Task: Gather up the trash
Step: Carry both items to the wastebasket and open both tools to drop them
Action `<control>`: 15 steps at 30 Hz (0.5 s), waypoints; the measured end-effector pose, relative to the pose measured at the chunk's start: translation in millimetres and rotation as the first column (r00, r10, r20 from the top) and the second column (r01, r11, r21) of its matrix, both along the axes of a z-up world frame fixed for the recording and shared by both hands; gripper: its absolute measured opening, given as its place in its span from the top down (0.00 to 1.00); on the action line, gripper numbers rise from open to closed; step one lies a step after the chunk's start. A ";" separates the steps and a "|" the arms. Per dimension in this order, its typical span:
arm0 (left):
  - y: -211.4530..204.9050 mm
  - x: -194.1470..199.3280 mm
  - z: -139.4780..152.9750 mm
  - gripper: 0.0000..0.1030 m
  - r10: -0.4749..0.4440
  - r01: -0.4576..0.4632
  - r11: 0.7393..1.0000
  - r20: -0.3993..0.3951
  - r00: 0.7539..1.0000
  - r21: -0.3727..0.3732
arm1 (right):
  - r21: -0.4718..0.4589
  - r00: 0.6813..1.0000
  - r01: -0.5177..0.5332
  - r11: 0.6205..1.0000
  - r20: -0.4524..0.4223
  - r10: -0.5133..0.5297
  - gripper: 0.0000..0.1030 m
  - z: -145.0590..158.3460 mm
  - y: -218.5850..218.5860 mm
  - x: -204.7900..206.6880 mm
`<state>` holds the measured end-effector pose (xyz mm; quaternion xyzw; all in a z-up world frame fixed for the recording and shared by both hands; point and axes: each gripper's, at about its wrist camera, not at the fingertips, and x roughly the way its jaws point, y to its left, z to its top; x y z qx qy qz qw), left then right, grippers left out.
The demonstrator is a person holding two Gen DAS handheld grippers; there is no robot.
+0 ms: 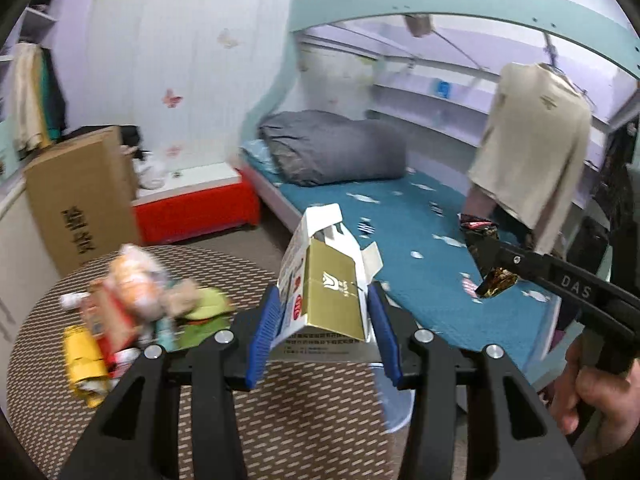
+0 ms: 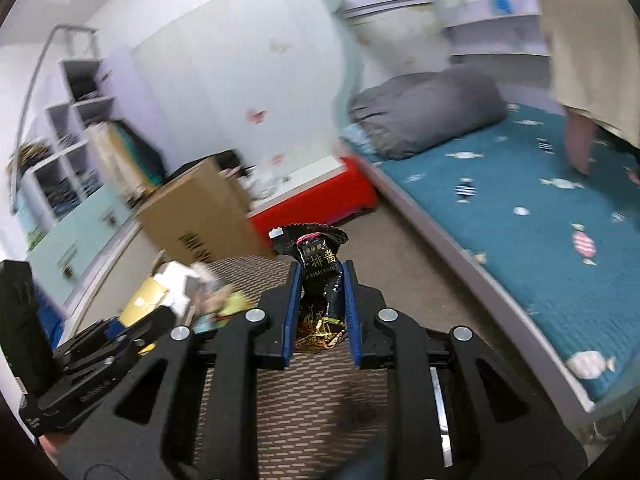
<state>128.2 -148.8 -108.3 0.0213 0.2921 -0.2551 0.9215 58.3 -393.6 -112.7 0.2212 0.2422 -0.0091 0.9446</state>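
Note:
My left gripper [image 1: 324,312] is shut on a white and gold carton [image 1: 326,280] with its top flaps open, held up over the round woven table [image 1: 280,420]. My right gripper [image 2: 320,292] is shut on a black sauce packet [image 2: 318,276], held above the table; it shows at the right of the left wrist view [image 1: 488,256]. A pile of trash [image 1: 124,308] lies on the table's left side: wrappers, a yellow packet, a green piece. The left gripper and carton show at the left of the right wrist view [image 2: 148,300].
A translucent bin rim [image 1: 394,400] shows just under the carton by the table's right edge. A bed with teal cover [image 1: 420,232] and grey bedding [image 1: 332,148] is behind. A cardboard box [image 1: 80,200] and a red storage box [image 1: 192,204] stand by the wall.

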 end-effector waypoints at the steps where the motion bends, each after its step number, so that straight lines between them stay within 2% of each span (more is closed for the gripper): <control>1: -12.2 1.8 -1.8 0.56 -0.021 0.021 1.000 -0.006 1.000 -0.002 | 0.009 1.000 0.030 1.000 -0.007 -0.030 0.80 -3.2 -15.5 -2.8; 5: -55.8 11.5 -15.2 0.56 -0.090 0.090 0.996 -0.047 0.995 0.000 | 0.013 0.993 0.107 0.994 -0.054 -0.107 0.80 -22.2 -56.0 -5.5; 10: -112.5 30.1 -54.1 0.56 -0.156 0.163 0.986 -0.157 0.975 0.029 | 0.075 0.973 0.162 0.984 -0.181 -0.146 0.80 -75.2 -98.4 9.4; 12: -133.2 38.1 -73.5 0.56 -0.177 0.191 0.981 -0.214 0.961 0.043 | 0.095 0.963 0.173 0.980 -0.227 -0.148 0.80 -96.8 -106.4 14.5; 15: -154.7 46.4 -94.4 0.56 -0.194 0.219 0.973 -0.260 0.946 0.073 | 0.133 0.946 0.190 0.973 -0.289 -0.145 0.80 -128.6 -117.2 20.7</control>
